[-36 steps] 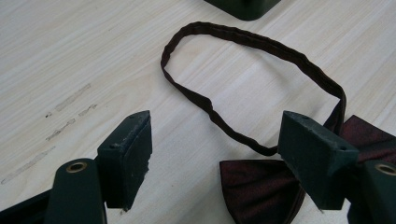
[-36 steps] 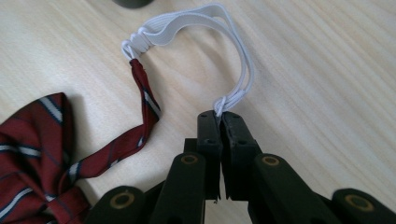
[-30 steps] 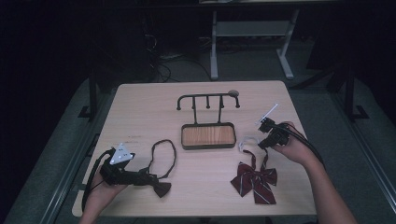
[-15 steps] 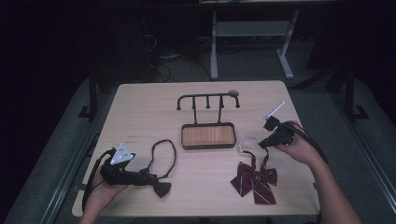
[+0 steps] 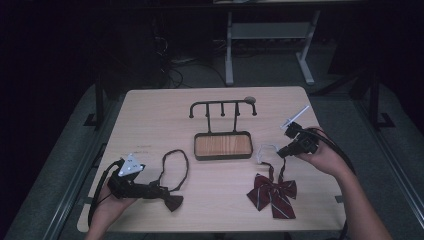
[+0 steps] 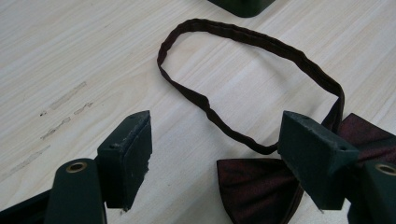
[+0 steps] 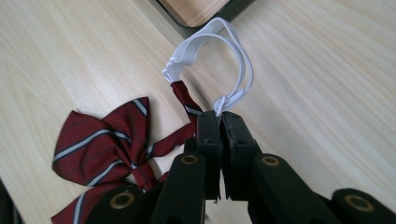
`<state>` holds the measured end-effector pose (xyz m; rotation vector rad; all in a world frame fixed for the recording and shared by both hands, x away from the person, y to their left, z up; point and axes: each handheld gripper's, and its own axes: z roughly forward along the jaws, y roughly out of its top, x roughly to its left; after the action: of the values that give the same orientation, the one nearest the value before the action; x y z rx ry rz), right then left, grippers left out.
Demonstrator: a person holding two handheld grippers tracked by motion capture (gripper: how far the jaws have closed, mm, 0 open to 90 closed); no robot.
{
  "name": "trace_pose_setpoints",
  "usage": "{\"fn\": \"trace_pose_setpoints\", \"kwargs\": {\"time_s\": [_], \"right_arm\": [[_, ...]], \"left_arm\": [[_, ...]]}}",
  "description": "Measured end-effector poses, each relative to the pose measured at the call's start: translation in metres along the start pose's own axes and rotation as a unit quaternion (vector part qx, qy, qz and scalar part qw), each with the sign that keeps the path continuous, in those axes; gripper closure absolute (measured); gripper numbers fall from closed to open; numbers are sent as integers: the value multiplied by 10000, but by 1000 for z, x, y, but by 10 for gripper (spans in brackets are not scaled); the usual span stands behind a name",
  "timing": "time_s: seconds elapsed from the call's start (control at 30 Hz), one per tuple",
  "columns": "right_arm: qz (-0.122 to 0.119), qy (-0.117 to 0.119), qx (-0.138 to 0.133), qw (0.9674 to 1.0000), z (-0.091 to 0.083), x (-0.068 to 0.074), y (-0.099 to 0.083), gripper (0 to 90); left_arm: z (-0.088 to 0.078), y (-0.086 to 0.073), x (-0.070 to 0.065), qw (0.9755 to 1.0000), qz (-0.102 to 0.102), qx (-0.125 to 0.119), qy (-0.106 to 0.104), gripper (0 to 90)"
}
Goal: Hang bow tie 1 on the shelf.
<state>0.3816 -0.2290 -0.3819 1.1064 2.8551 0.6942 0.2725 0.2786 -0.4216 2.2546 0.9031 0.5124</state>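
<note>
Pale wooden bench [image 5: 150, 120]; right hand-held gripper [image 7: 219, 122] pinching striped bow tie's white elastic loop [image 7: 233, 60]; left hand-held gripper [image 6: 215, 154] spread over dark bow tie [image 6: 257, 186].

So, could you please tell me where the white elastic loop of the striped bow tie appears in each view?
High view: the white elastic loop is right of centre, just right of the wooden tray, at the right gripper.
Left gripper view: not in it.
Right gripper view: the loop is upper centre, pinched at its knot by the shut jaws.
Shared landmark: the tray's corner.
</note>
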Motion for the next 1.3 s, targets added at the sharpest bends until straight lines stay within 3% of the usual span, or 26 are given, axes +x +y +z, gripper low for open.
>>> {"fn": "trace_pose_setpoints", "kwargs": {"time_s": [1.3], "right_arm": [[-478, 65, -231, 9986, -43, 32, 20, 867]], "left_arm": [[1, -1, 0, 10000, -5, 21, -13, 265]]}}
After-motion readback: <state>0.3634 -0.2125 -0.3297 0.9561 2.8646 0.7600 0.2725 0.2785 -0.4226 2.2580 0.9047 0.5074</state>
